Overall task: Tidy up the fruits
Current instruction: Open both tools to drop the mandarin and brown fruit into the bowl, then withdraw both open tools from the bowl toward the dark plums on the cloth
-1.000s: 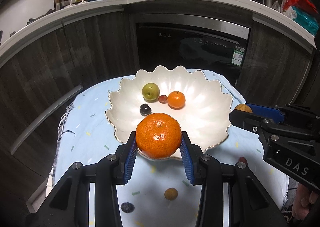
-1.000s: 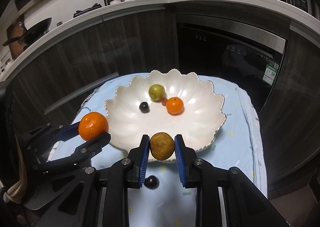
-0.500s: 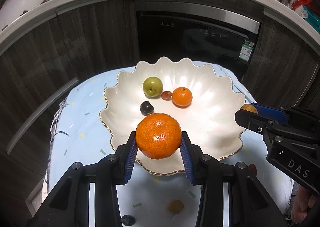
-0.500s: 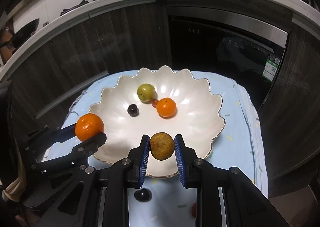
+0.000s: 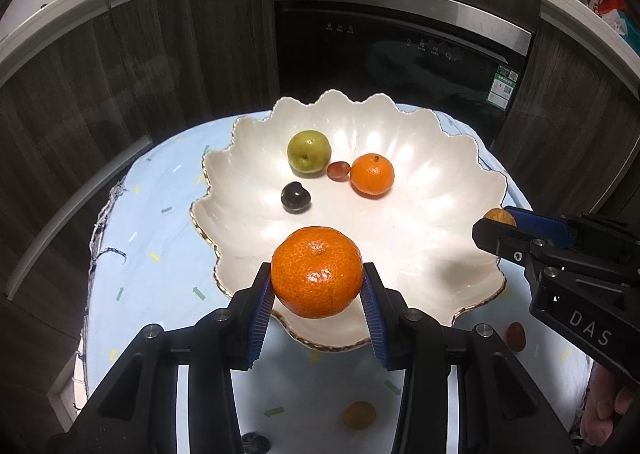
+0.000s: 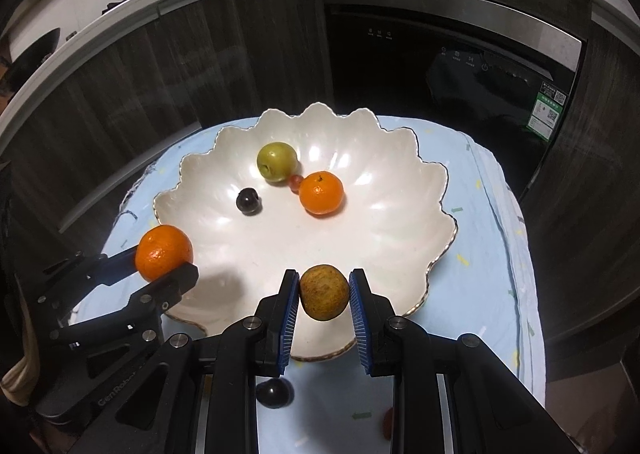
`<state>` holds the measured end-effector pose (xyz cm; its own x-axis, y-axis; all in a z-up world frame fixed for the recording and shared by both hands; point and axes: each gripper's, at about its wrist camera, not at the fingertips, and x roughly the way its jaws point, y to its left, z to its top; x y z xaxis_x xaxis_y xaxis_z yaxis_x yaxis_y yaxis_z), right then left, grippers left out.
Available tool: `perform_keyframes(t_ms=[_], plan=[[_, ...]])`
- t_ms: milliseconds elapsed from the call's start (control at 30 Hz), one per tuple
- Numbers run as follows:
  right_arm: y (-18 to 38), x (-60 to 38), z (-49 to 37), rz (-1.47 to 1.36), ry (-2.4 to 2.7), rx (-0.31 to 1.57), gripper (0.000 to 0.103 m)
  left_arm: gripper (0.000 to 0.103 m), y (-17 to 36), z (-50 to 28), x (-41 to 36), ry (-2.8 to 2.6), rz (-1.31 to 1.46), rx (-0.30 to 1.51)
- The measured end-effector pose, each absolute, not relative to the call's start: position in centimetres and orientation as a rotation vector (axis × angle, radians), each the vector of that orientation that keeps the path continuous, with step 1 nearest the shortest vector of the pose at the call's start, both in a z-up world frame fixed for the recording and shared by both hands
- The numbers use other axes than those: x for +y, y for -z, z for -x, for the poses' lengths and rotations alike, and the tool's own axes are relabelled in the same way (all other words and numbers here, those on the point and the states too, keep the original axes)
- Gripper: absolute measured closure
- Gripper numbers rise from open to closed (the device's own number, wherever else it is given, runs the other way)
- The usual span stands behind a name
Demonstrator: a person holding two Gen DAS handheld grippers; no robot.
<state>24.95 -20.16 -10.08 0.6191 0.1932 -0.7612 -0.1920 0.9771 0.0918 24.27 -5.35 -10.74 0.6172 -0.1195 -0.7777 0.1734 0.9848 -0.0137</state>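
Observation:
A white scalloped bowl [image 5: 452,182] [image 6: 384,230] sits on a light blue cloth. In it lie a green fruit [image 5: 309,151] [image 6: 277,161], a small orange [image 5: 372,174] [image 6: 321,192], a dark plum [image 5: 295,196] [image 6: 248,201] and a small red fruit [image 5: 338,170]. My left gripper [image 5: 318,286] is shut on a large orange [image 5: 317,271] [image 6: 163,252] above the bowl's near left rim. My right gripper [image 6: 324,296] is shut on a brown fruit [image 6: 324,291] [image 5: 499,215] above the near right rim.
Loose fruit lies on the cloth [image 5: 160,286] in front of the bowl: a small yellow-orange fruit [image 5: 359,415], a dark fruit [image 6: 274,393] and a red fruit [image 5: 515,336]. Dark cabinets and a dishwasher [image 5: 400,54] stand behind the table.
Both grippers have moved forward and lower over the bowl's near rim, each still holding its fruit. The bowl now looks larger in both views.

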Motion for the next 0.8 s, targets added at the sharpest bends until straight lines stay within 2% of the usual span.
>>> perform_keyframes(t_ms=[33, 100, 133, 200, 300, 467, 567, 800], plan=[[10.1, -20.1, -25.0, -0.001, -0.221, 0.876, 0.075, 0.057, 10.8, -24.3, -5.3, 0.172, -0.062, 0.892], [10.0, -20.0, -25.0, 0.006, -0.221, 0.878, 0.073, 0.041, 10.5, -24.1, -5.3, 0.156, -0.064, 0.868], [9.9, -20.0, -25.0, 0.009, -0.217, 0.874, 0.07, 0.039, 10.3, -23.9, -5.3, 0.146, -0.07, 0.849], [9.5, -20.1, -24.8, 0.019, -0.199, 0.855, 0.048, 0.036, 9.9, -23.7, -5.4, 0.139, -0.088, 0.829], [8.9, -20.5, -24.6, 0.015, -0.169, 0.826, 0.037, 0.03, 9.8, -23.7, -5.2, 0.136, -0.084, 0.827], [8.4, -21.0, -24.5, 0.016, -0.132, 0.814, 0.031, 0.017, 9.5, -23.4, -4.8, 0.11, -0.084, 0.813], [8.3, -21.1, -24.3, 0.021, -0.114, 0.809, 0.027, 0.017, 9.2, -23.1, -4.7, 0.104, -0.085, 0.805], [7.8, -21.4, -23.3, 0.013, -0.096, 0.794, 0.026, 0.016, 8.5, -22.2, -4.3, 0.107, -0.067, 0.801]])
